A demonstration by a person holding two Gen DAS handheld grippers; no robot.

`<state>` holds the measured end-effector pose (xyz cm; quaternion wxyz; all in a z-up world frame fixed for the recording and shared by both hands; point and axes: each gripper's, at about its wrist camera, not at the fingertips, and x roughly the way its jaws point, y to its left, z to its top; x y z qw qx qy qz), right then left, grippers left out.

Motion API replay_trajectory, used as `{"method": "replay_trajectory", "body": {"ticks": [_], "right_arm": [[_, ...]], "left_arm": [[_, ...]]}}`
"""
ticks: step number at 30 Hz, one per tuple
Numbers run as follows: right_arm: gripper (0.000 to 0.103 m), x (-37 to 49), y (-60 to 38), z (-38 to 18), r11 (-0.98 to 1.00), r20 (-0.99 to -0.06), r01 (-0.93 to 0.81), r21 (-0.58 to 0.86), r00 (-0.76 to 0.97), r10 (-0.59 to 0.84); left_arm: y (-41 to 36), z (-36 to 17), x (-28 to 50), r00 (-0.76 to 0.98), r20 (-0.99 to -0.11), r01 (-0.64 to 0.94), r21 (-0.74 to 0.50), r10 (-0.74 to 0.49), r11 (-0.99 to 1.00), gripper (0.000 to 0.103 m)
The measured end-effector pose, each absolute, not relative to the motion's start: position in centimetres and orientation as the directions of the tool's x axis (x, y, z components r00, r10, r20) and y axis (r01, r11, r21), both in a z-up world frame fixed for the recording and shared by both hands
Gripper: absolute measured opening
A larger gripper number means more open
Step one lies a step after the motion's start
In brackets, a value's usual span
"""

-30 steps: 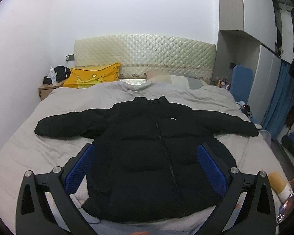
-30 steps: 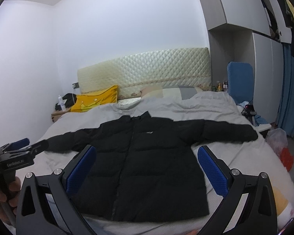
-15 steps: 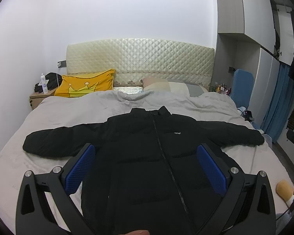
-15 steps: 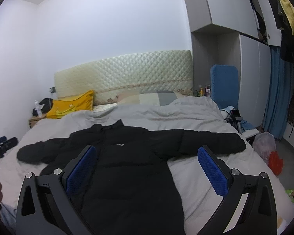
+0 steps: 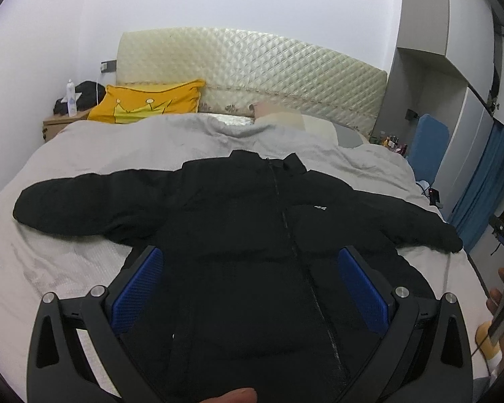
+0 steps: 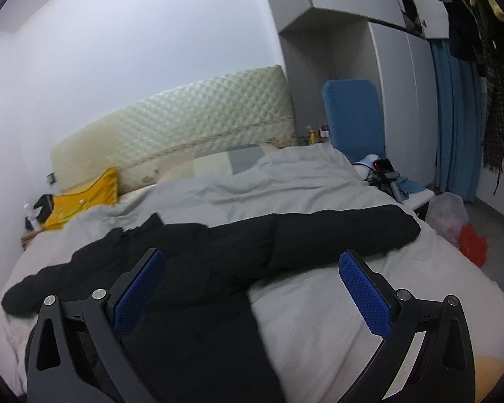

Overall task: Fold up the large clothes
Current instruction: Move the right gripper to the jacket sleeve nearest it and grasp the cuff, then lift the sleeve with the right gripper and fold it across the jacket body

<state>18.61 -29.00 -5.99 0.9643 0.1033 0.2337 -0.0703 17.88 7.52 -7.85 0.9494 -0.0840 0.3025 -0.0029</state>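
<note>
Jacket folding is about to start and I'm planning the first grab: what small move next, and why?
Probably bring the right tool forward onto the nearest sleeve. The black jacket lies flat and spread on the bed, and both tools are open, holding nothing.

I count one black puffer jacket (image 5: 252, 235) with two sleeves spread on one bed with grey covers (image 5: 84, 154). One yellow crown-print pillow (image 5: 148, 104) and one pale patchwork pillow (image 5: 295, 122) lie by one quilted cream headboard (image 5: 252, 67). One white bottle (image 5: 71, 97) stands aside. My four blue-padded fingers (image 5: 137, 288) show, two per gripper.
</note>
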Motion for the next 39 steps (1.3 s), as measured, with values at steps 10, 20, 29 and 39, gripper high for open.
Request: {"method": "replay_trajectory", "body": {"ticks": [10,20,29,39], "right_arm": [[0.103,24.7,-36.4,-12.5,0.937,-0.537,0.298,0.180,0.828,-0.160],[0.103,24.5,-47.1,-19.6,0.734,-0.579,0.373,0.567,0.815,0.033],[0.098,25.5,-54.4,-25.9,0.472,-0.518,0.401,0.785,0.842,0.147],[0.072,29.9,-59.2,-28.1,0.478,-0.447,0.348,0.806,0.888,0.106]], "left_arm": [[8.0,-9.3,17.9,0.824,-0.564,-0.051,-0.170,-0.055,0.984,0.103],[7.7,-11.5,18.7,0.814,-0.579,-0.063,-0.182,-0.055,0.981,0.103],[7.8,-13.1,19.9,0.812,-0.582,-0.111,-0.217,-0.038,0.970,0.103],[6.0,-14.6,21.7,0.800,-0.599,-0.138,-0.156,0.017,0.978,0.103]]}}
